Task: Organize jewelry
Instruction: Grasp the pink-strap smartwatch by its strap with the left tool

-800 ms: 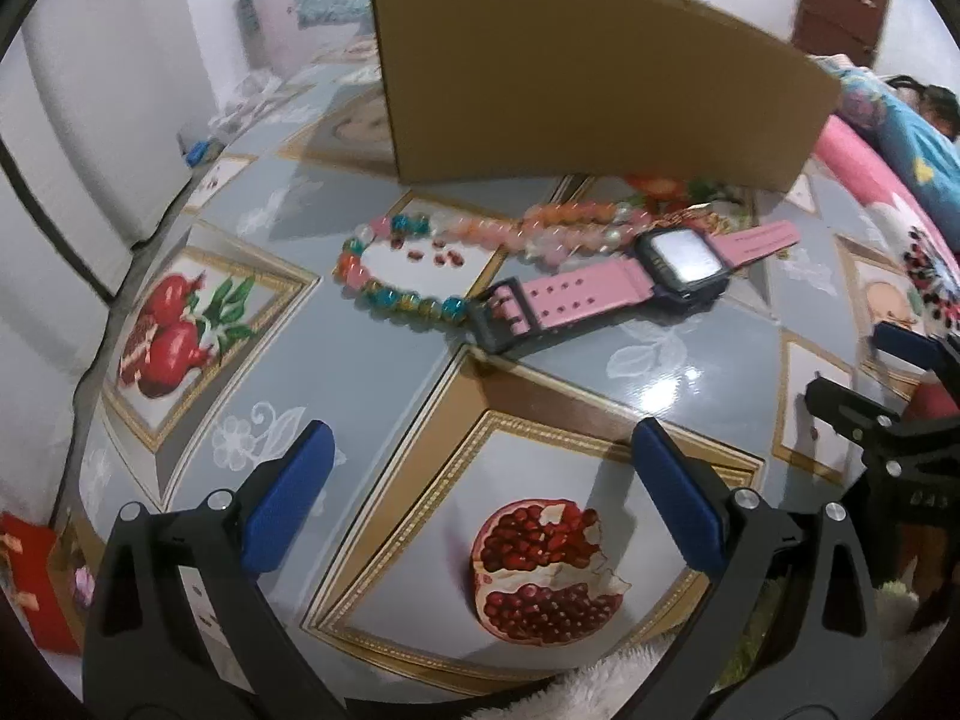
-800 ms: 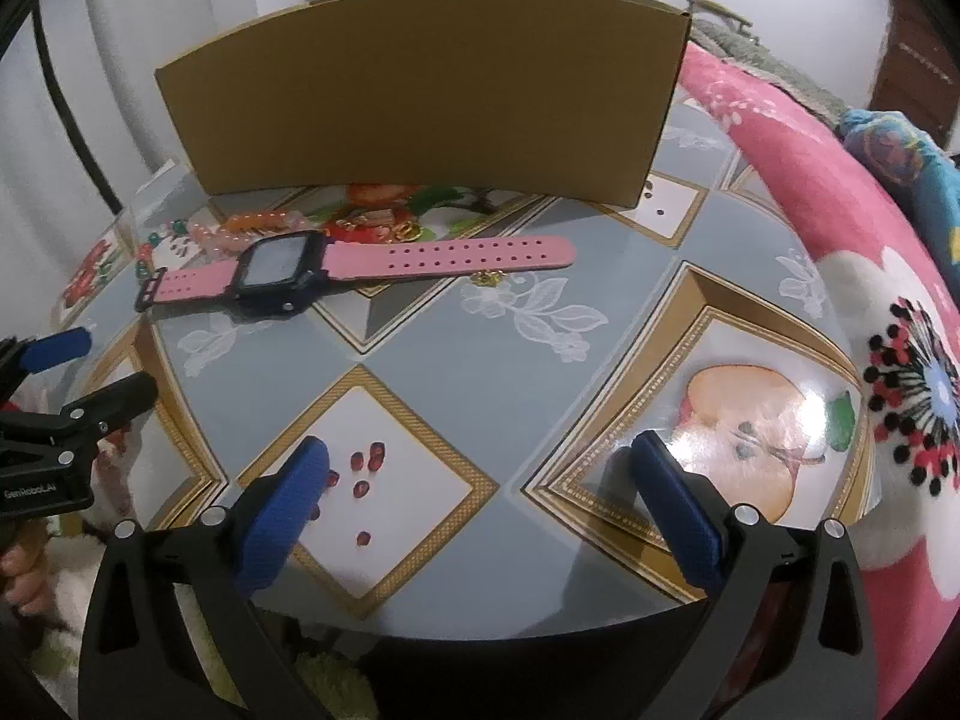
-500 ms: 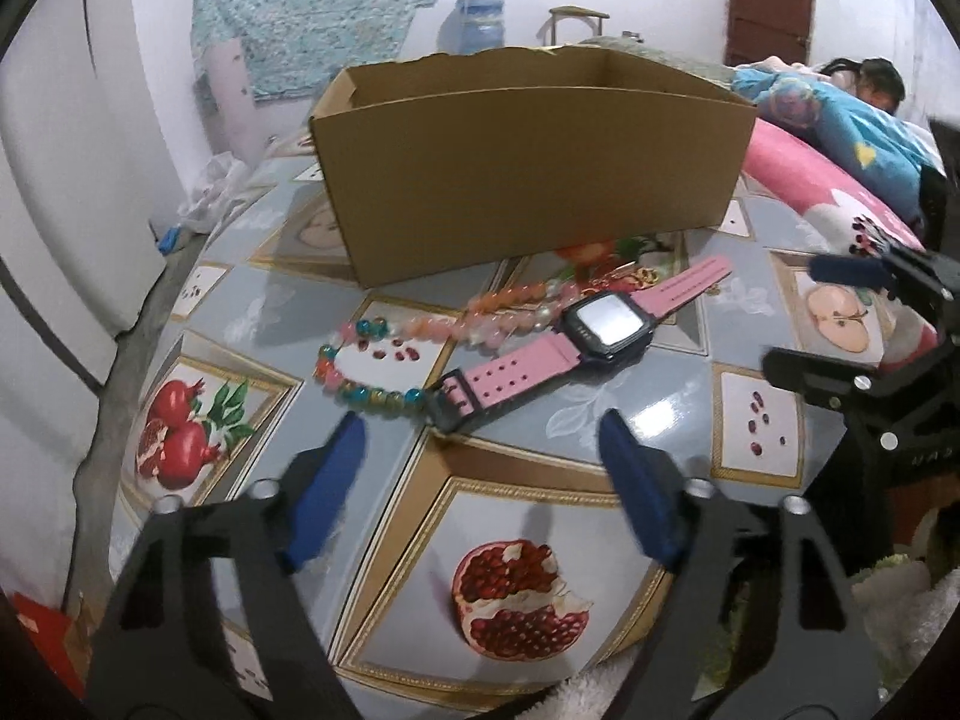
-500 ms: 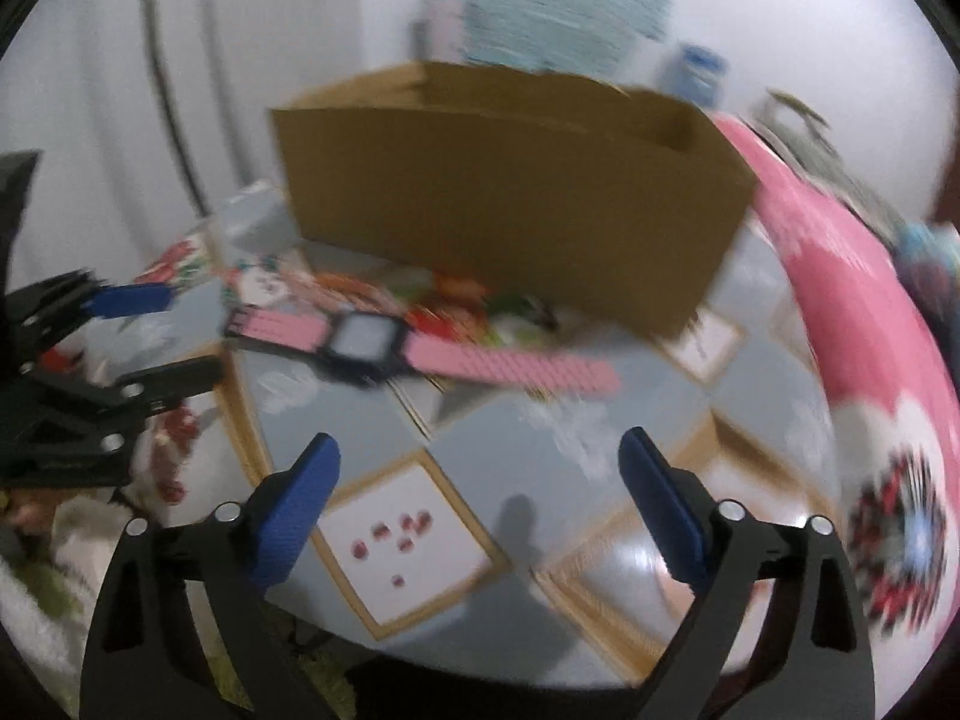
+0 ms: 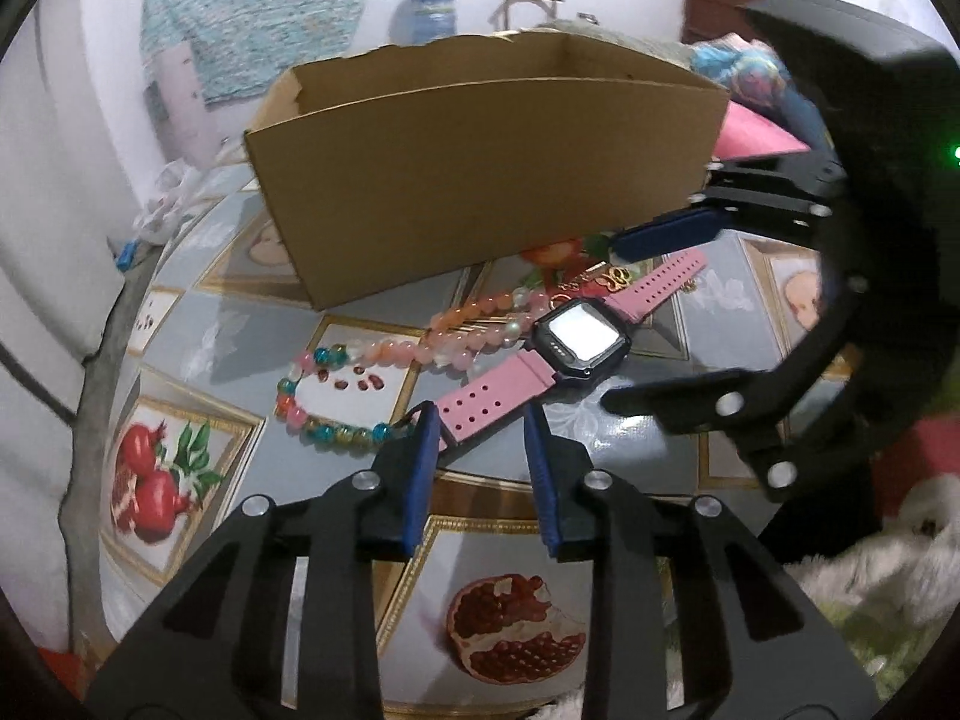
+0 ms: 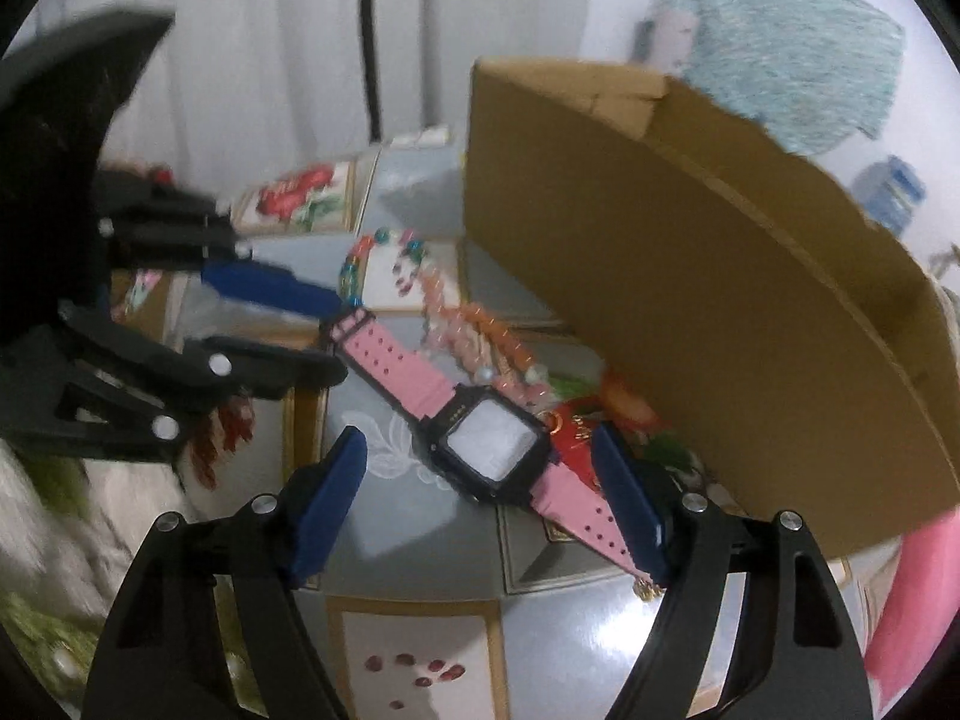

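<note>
A pink-strapped watch lies flat on the patterned table, in front of an open cardboard box. Behind it runs a string of coloured beads, and a small gold piece rests by the far strap. My left gripper has narrowed jaws. The strap's buckle end sits between its fingertips, and the pads do not clearly press it. My right gripper stands wide open over the watch, one finger on each side of the face. The left gripper shows at the strap's end, with the beads beyond.
The fruit-print tablecloth covers the table. The box stands close behind the right gripper's right finger. A pink blanket lies off the right table edge. A white fluffy cloth is at the near right edge.
Both grippers have moved in on the watch from opposite sides. The left jaws have narrowed around the strap's buckle end. The right gripper has swung round over the watch face.
</note>
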### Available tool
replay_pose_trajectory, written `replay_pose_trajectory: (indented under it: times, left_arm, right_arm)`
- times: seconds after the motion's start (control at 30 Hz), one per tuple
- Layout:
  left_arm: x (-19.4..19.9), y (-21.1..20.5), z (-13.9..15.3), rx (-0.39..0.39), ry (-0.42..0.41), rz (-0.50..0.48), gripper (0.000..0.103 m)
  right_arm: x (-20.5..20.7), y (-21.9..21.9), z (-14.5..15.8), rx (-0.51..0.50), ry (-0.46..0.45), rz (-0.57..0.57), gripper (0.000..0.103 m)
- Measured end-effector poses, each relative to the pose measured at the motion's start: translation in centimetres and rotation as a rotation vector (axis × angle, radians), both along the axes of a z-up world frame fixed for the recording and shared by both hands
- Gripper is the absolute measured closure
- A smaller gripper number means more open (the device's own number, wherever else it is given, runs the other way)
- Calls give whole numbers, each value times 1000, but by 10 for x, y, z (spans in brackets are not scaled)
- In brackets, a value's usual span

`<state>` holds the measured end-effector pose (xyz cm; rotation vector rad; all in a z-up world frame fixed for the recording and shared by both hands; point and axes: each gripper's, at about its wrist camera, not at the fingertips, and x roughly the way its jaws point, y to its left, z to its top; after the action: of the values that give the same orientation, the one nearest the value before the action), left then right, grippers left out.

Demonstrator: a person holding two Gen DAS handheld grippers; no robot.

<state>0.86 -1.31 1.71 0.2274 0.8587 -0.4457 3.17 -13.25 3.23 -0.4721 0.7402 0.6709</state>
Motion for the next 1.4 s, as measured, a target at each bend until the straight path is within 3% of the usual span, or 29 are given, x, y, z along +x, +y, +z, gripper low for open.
replay_pose_trajectory:
  times: [0.17,0.3,0.43,0.63,0.7,0.83,0.97,1.17,1.27,1.4]
  left_arm:
    - [5,-6,-6,69,-10,-56,75]
    - [11,-9,-10,115,-13,-98,60]
    - [15,-18,-14,188,-22,-158,52]
    - [17,-31,-23,313,-67,-201,51]
    - [19,-34,-25,336,-85,-192,59]
    - [27,-37,-26,357,-92,-177,92]
    - [28,-35,-18,314,-87,-171,98]
    - [29,-28,-15,247,-65,-161,99]
    - [28,-26,-12,232,-83,-156,99]
    - [28,-24,-9,223,-109,-141,99]
  right_arm:
    - [6,8,-12,-119,7,33,53]
    - [11,6,-9,-138,43,57,56]
    - [21,-8,-3,-74,130,78,56]
    - [48,-30,2,94,319,84,56]
    - [51,-34,2,121,351,93,56]
    - [55,-41,2,181,386,88,56]
    - [42,-40,6,177,308,39,56]
    - [3,-30,2,24,66,-57,56]
    - [-5,-35,0,-21,-2,-91,57]
    - [-17,-28,-7,-84,-92,-156,76]
